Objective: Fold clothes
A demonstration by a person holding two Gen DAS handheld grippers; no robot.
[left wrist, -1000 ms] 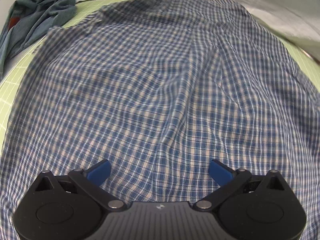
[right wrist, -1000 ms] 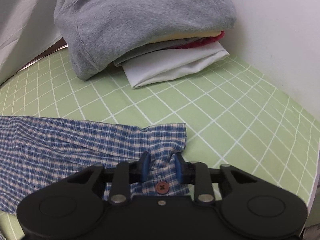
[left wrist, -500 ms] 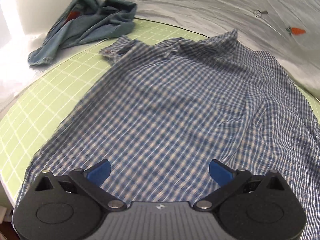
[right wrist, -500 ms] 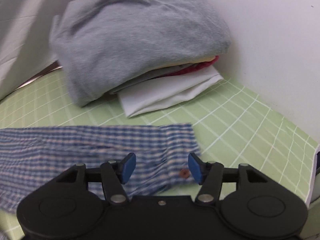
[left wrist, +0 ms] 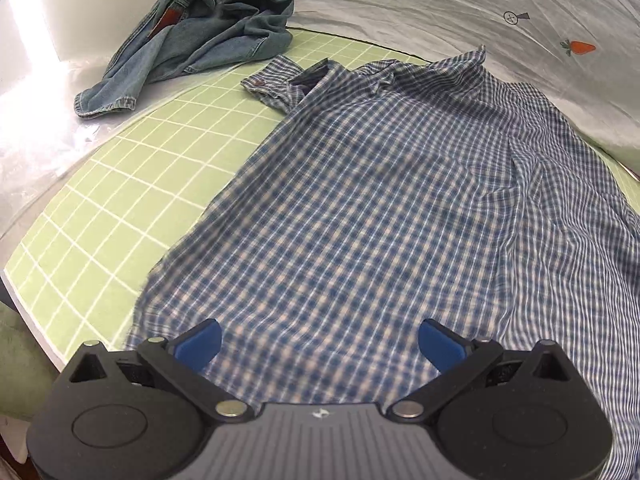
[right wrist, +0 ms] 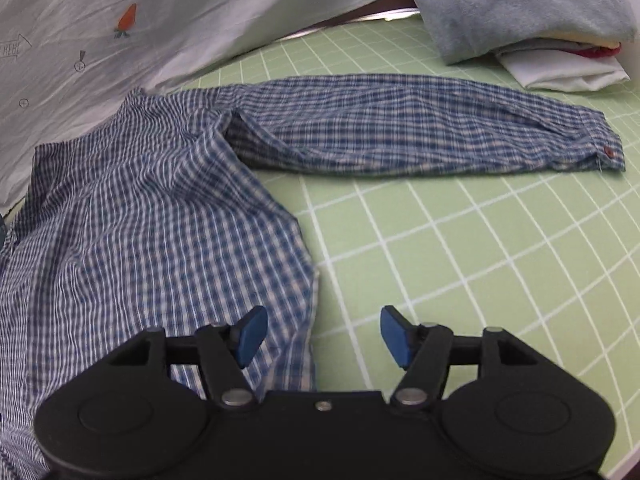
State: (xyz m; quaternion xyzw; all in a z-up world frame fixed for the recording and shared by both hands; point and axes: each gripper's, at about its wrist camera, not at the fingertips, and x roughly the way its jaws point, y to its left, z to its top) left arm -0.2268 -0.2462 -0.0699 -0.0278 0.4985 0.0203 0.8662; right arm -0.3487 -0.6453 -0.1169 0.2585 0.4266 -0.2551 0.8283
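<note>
A blue and white checked shirt [left wrist: 380, 208] lies spread flat on the green grid mat [left wrist: 132, 184]. My left gripper [left wrist: 320, 344] is open and empty, held over the shirt's near hem. In the right wrist view the shirt's body [right wrist: 152, 232] lies at the left and one sleeve [right wrist: 420, 128] stretches out to the right, its cuff button [right wrist: 609, 152] showing. My right gripper [right wrist: 322, 336] is open and empty above the shirt's right side edge, with the mat [right wrist: 480, 260] under its right finger.
A crumpled denim garment [left wrist: 192, 44] lies at the mat's far left corner. A stack of folded clothes [right wrist: 532, 12] with a grey one on top sits at the far right. A white printed sheet [left wrist: 440, 12] rises behind the mat. The mat's near left edge [left wrist: 24, 292] is close.
My right gripper has opened and let go of the sleeve cuff, then drawn back and swung left to the shirt's side. My left gripper has pulled back from the shirt, staying open.
</note>
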